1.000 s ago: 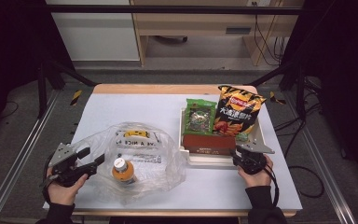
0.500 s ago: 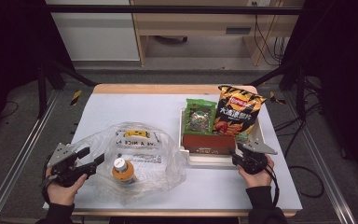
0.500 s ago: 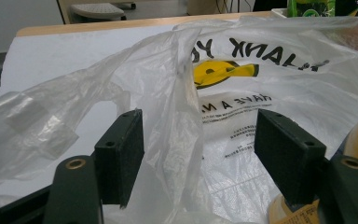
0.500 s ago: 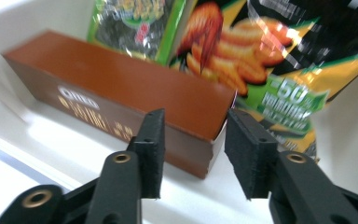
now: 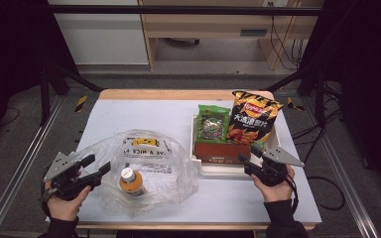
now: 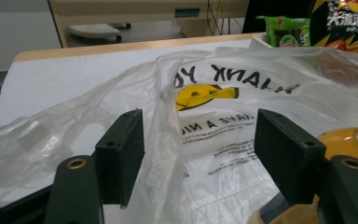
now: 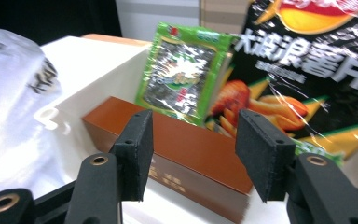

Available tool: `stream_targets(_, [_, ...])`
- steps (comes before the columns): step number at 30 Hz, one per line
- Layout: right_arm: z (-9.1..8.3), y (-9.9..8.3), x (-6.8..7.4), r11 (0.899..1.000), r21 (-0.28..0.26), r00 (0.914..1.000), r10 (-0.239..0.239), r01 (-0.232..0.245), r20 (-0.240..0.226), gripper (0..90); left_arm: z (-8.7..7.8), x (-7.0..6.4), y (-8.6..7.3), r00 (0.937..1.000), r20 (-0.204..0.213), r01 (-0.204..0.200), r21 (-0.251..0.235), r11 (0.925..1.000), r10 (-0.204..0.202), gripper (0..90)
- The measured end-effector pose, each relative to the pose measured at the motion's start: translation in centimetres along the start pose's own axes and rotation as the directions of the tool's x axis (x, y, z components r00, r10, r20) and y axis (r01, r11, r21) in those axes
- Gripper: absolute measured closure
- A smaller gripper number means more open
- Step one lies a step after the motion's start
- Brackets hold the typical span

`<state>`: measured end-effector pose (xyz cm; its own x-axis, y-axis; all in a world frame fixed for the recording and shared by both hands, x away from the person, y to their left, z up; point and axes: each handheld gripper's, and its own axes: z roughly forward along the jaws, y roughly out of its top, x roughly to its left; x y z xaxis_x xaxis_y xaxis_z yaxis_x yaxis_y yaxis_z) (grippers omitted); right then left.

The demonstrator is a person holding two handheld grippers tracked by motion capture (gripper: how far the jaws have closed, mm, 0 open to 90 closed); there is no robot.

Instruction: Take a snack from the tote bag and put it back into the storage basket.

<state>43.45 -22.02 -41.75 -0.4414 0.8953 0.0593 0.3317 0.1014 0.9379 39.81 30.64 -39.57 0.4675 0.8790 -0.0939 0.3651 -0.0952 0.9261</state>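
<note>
- Left gripper (image 5: pixel 93 167): released, jaws wide apart, held low at the left edge of the clear plastic bag (image 5: pixel 144 168).
- In the left gripper view (image 6: pixel 198 154): a raised fold of bag film between the jaws, just beside the left-hand pad, not pinched; printed smiley face and lettering straight ahead of the jaws.
- Orange-capped bottle (image 5: pixel 129 181): inside the bag, lying just beyond the left gripper's tips; amber body at the right-hand jaw in the left gripper view (image 6: pixel 349 144).
- Right gripper (image 5: pixel 248 157): released, jaws wide apart, tips at the near edge of the white tray (image 5: pixel 213 169).
- Brown box (image 7: pixel 186 154): lying in the tray directly ahead of the right gripper's jaws, framed between them, not clamped; contact with the pads cannot be told.
- Green snack packet (image 7: pixel 182 74): upright behind the brown box, ahead of the left-hand jaw.
- Black chip bag (image 7: pixel 307 70): upright behind the box, ahead of the right-hand jaw, just beside the green packet.
- White table (image 5: pixel 129 119): beneath both grippers, bag and tray.
</note>
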Motion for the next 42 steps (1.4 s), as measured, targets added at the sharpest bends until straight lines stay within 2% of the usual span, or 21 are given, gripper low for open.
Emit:
stream_targets(13, [0.1,1.2,2.4,0.999,-0.01,0.9957,-0.037,0.036,-0.085,44.4,-1.1,-1.8,1.1,0.9986,0.047,-0.022,-0.055,0.9983,0.024,32.6])
stream_targets(23, [0.1,1.6,3.8,0.999,-0.014,0.9897,-0.049,0.048,-0.135,42.7,-1.4,-3.8,1.7,0.9925,0.11,-0.047,-0.062,0.997,0.054,31.9])
stream_targets(33, [0.2,1.6,4.3,0.999,-0.015,0.9864,-0.046,0.045,-0.158,42.9,-1.3,-5.7,2.0,0.9858,0.149,-0.071,-0.053,0.9961,0.078,30.3])
stream_targets(38, [0.1,1.5,4.4,0.999,-0.017,0.9849,-0.051,0.048,-0.166,43.1,-0.8,-6.7,1.8,0.9822,0.156,-0.102,-0.025,0.9945,0.104,29.4])
stream_targets(42, [0.1,1.5,4.5,0.999,-0.012,0.9848,-0.05,0.049,-0.167,43.0,-0.2,-7.2,1.4,0.9846,0.142,-0.104,0.008,0.9946,0.102,28.6])
